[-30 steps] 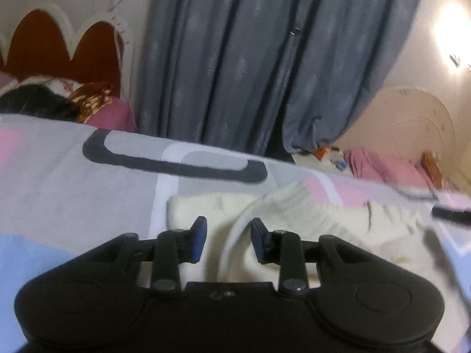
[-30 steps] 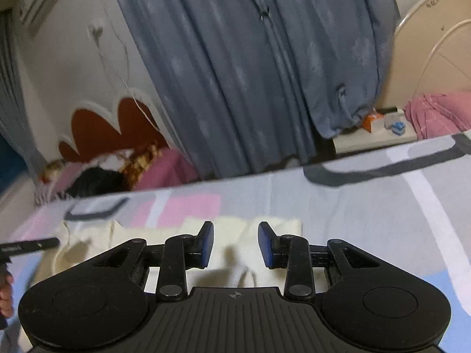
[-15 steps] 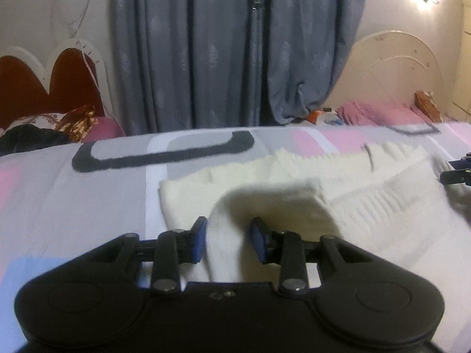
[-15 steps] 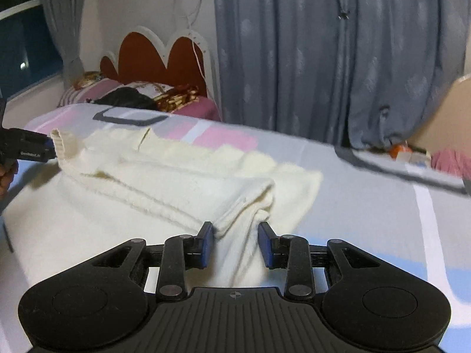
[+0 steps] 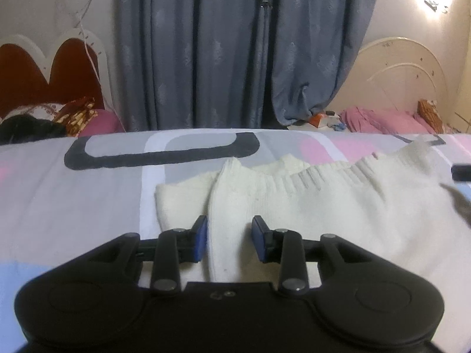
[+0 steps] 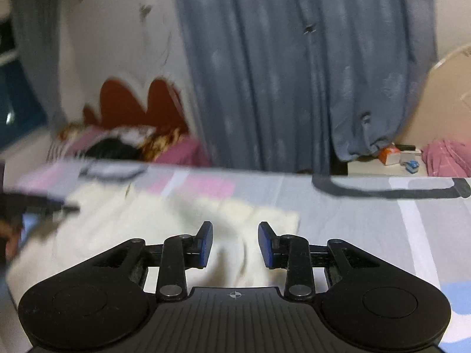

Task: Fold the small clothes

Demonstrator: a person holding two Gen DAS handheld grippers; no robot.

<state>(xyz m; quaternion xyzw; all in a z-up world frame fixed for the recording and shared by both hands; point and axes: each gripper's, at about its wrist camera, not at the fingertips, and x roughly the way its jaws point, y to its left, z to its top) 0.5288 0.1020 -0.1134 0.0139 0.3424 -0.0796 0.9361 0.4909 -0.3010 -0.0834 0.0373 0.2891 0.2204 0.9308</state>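
Observation:
A cream knitted sweater lies spread on the patterned bedsheet. Its left side is folded over, and the fold's edge runs down between my left gripper's blue pads, which stand apart without pressing it. The tip of the right gripper shows at the far right edge. The right wrist view is blurred. There my right gripper hovers open over the sweater's right end, where the cloth is bunched below the pads. At the left edge, a hand holds the left gripper.
Grey-blue curtains hang behind the bed. A red scalloped headboard with pillows is at the back left. A cream headboard with pink bedding is at the back right, and a small cluttered stand sits between them.
Both views have rolled and shifted. The sweater's left side now lies folded over and flat. The right view has swung towards the curtain and blurred. Neither gripper's jaws have changed.

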